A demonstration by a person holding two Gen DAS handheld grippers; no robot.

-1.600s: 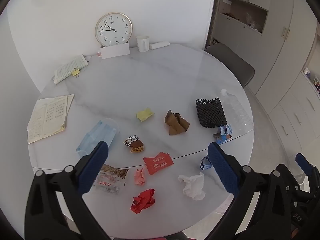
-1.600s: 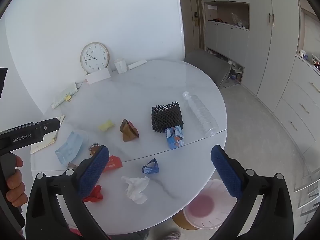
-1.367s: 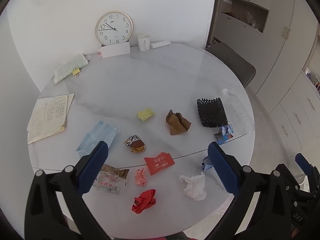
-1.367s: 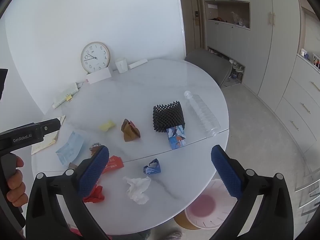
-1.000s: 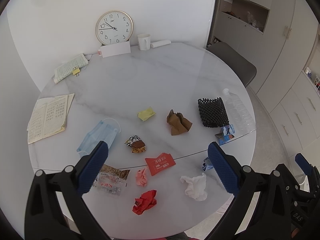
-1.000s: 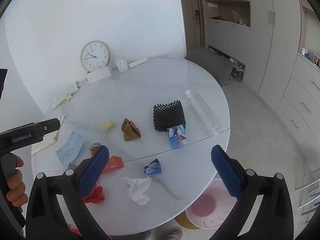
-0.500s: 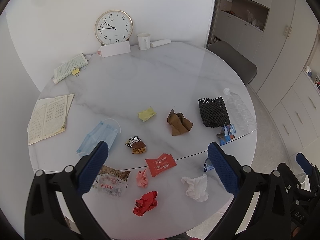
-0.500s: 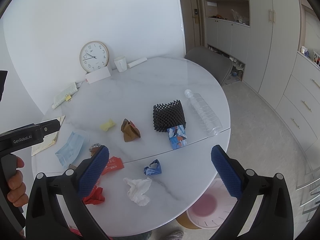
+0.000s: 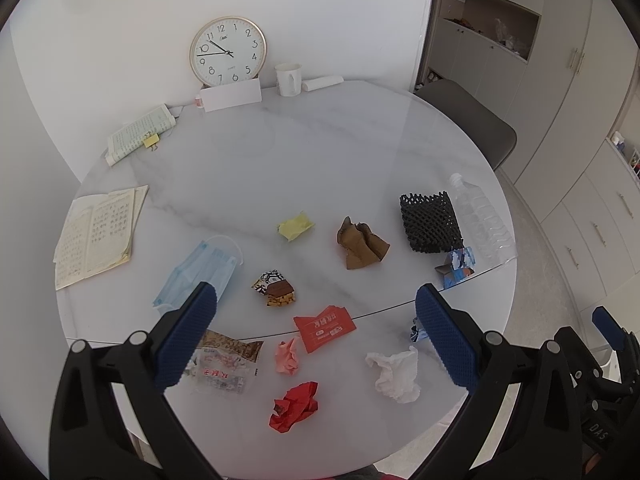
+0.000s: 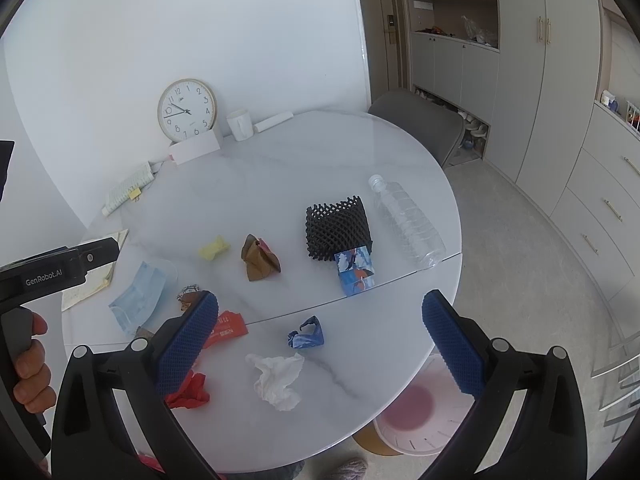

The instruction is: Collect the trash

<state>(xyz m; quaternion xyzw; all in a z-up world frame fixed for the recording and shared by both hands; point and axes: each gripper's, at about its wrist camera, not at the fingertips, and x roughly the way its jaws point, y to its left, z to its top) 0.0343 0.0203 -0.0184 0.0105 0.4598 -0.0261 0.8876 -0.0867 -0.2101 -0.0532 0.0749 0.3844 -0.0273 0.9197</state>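
Barely a drift since a second and a half ago: the table's litter has slid a touch lower in both views, nothing picked up. The left gripper (image 9: 316,336) hangs over the near edge of the round marble table (image 9: 320,152), jaws spread wide, nothing between them. The right gripper (image 10: 320,340) is likewise gaping wide and empty, above the near right edge.

In the left view, the trash spreads around the table's near half. The clear plastic bottle (image 9: 480,216) lies on its side at 3 o'clock, long axis running from 12 towards 5, cap end pointing away to the far wall. Just beside it, touching or nearly so, sits the black foam net (image 9: 430,222). At the net's near corner is a blue printed wrapper (image 9: 456,266). Centre stage: brown crumpled paper (image 9: 362,244) and a yellow scrap (image 9: 296,226). At 9 o'clock the blue face mask (image 9: 200,268) lies flat, long axis slanting from 1 to 7. Nearer: a red packet (image 9: 325,328), a white tissue (image 9: 394,374), a red paper ball (image 9: 294,406).

In the right view a pink bin (image 10: 416,416) shows below the table edge at 5 o'clock.
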